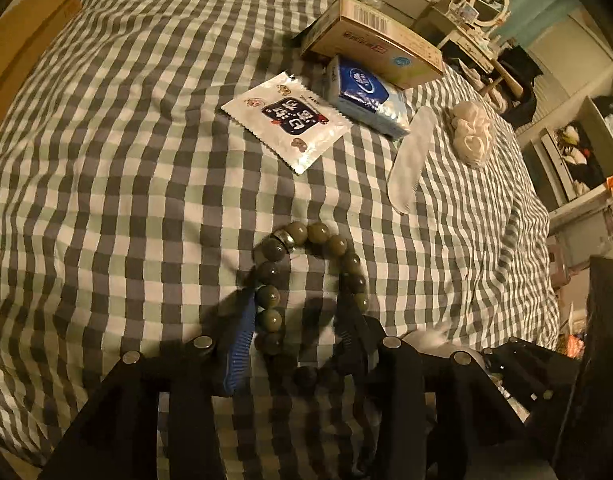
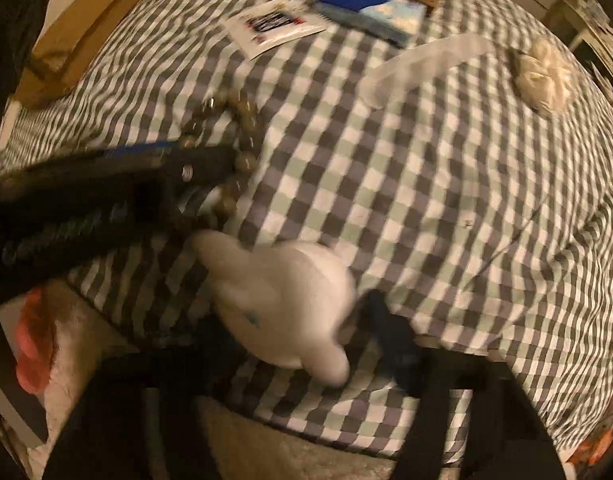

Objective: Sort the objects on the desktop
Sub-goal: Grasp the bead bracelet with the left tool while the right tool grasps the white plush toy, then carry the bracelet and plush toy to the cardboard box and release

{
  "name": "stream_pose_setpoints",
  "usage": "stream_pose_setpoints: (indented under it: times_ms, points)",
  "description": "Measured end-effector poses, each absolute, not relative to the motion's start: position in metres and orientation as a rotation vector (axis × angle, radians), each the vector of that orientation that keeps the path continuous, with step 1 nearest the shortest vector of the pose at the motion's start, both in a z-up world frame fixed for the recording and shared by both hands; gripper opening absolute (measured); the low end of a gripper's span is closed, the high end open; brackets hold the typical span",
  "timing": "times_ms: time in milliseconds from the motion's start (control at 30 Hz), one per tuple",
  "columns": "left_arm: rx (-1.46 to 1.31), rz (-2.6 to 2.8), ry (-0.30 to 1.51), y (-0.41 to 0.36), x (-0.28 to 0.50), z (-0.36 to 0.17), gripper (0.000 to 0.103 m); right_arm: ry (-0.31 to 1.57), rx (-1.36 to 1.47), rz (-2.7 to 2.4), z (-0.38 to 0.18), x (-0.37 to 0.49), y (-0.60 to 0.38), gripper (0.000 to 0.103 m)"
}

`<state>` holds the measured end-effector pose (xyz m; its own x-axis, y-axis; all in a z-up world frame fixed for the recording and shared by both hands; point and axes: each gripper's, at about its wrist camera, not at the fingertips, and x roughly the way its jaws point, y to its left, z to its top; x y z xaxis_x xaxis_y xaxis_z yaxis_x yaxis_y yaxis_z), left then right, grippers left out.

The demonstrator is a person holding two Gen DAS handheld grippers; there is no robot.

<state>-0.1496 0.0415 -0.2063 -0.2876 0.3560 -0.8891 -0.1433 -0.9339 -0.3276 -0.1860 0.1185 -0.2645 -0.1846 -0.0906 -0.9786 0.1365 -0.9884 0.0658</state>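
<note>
My left gripper point(image 1: 302, 320) stands spread around the bead bracelet point(image 1: 310, 292), pads not pressing, ready to lift it for sorting. Just beside the bracelet, my right gripper point(image 2: 302, 344) straddles a white plush toy point(image 2: 278, 304); its clamping is blurred, undeterminable

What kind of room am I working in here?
Probably a bedroom or similar home room: a soft surface under a checked cloth, a vanity mirror on a small dressing table behind it, and household clutter such as a tissue pack.
</note>
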Motion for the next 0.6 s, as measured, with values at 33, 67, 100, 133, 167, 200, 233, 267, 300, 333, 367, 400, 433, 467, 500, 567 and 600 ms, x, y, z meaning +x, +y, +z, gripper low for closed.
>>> stream_pose_setpoints:
  times_ms: [33, 67, 100, 133, 167, 200, 233, 267, 300, 333, 367, 400, 433, 467, 500, 567, 600]
  points:
    - [-1.642, 2.285, -0.27, 0.041, -0.149, -0.207, 0.023, 0.008, 1.89, -2.312, -0.263, -0.185, 0.124, 0.051]
    - [-1.645, 2.254, -0.309, 0.039, -0.149, -0.209, 0.01, -0.031, 1.879, -2.314, -0.262, -0.183, 0.128, 0.051]
    - [-1.635, 2.25, -0.341, 0.036, -0.149, -0.209, 0.01, -0.062, 1.862, -2.323, -0.26, -0.182, 0.132, 0.051]
    - [-1.627, 2.248, -0.364, 0.033, -0.148, -0.207, 0.01, -0.082, 1.845, -2.341, -0.258, -0.18, 0.136, 0.051]
    - [-1.619, 2.252, -0.379, 0.031, -0.147, -0.206, 0.01, -0.096, 1.837, -2.35, -0.255, -0.179, 0.139, 0.05]
    - [-1.605, 2.261, -0.393, 0.027, -0.146, -0.204, 0.01, -0.118, 1.82, -2.365, -0.252, -0.177, 0.143, 0.05]
    - [-1.587, 2.259, -0.407, 0.024, -0.145, -0.201, 0.01, -0.148, 1.802, -2.381, -0.248, -0.175, 0.148, 0.05]
    - [-1.567, 2.26, -0.415, 0.023, -0.143, -0.198, 0.01, -0.174, 1.785, -2.403, -0.244, -0.173, 0.154, 0.05]
    - [-1.544, 2.27, -0.413, 0.023, -0.141, -0.194, 0.01, -0.199, 1.765, -2.424, -0.24, -0.171, 0.16, 0.05]
    - [-1.526, 2.281, -0.408, 0.023, -0.14, -0.19, 0.01, -0.227, 1.743, -2.439, -0.235, -0.17, 0.164, 0.05]
    - [-1.508, 2.291, -0.404, 0.021, -0.138, -0.186, 0.01, -0.257, 1.718, -2.452, -0.231, -0.168, 0.169, 0.051]
    - [-1.48, 2.305, -0.404, 0.019, -0.135, -0.18, 0.01, -0.279, 1.7, -2.465, -0.226, -0.167, 0.172, 0.05]
    - [-1.443, 2.319, -0.413, 0.017, -0.132, -0.172, 0.01, -0.293, 1.687, -2.48, -0.22, -0.172, 0.172, 0.051]
    - [-1.411, 2.326, -0.427, 0.016, -0.13, -0.164, 0.01, -0.304, 1.674, -2.489, -0.216, -0.173, 0.173, 0.051]
    - [-1.38, 2.342, -0.436, 0.013, -0.128, -0.155, 0.01, -0.307, 1.664, -2.499, -0.213, -0.175, 0.169, 0.051]
    - [-1.331, 2.391, -0.421, 0.007, -0.123, -0.136, 0.01, -0.305, 1.645, -2.507, -0.202, -0.171, 0.171, 0.051]
    - [-1.296, 2.408, -0.422, 0.0, -0.121, -0.124, 0.01, -0.307, 1.627, -2.509, -0.195, -0.169, 0.172, 0.051]
